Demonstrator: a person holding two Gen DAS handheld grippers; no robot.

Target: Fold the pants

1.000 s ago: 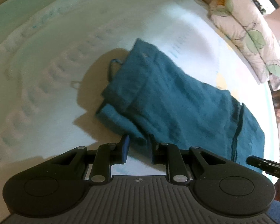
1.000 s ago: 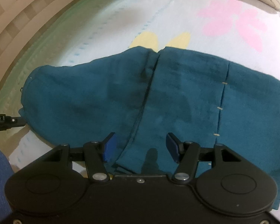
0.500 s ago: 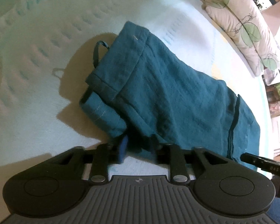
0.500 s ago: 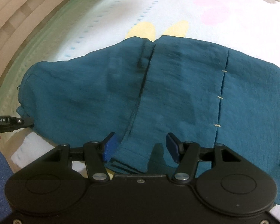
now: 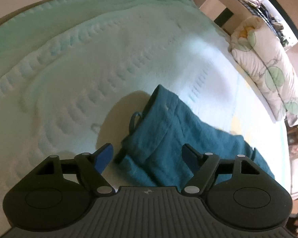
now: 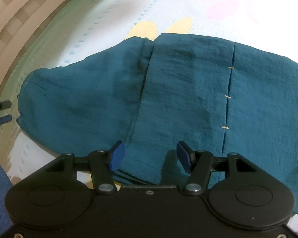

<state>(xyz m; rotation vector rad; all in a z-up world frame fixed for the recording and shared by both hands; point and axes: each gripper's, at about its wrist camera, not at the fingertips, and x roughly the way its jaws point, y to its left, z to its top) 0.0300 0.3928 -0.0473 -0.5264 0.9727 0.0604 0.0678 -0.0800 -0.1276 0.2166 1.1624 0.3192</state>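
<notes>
Teal crinkled cotton pants [image 6: 168, 91] lying folded flat across pale quilted bedspread [image 5: 93, 63], hem end toward flower-print pillow [image 5: 266, 65], probably laid out there for another fold. Left gripper [image 5: 147, 156] hovering just over waistband end of pants, jaws just having been opening and now spread wide, pads clear of cloth though cloth lies below the gap; likely a release after setting that end down. Right gripper [image 6: 150, 156] hanging low over near edge of pants, beside dark lengthwise seam, jaws parted about halfway with fabric beneath them, nothing pinched; probably waiting to take that edge. Thin teal drawstring loop [image 5: 134, 119] poking out beside waistband.
</notes>
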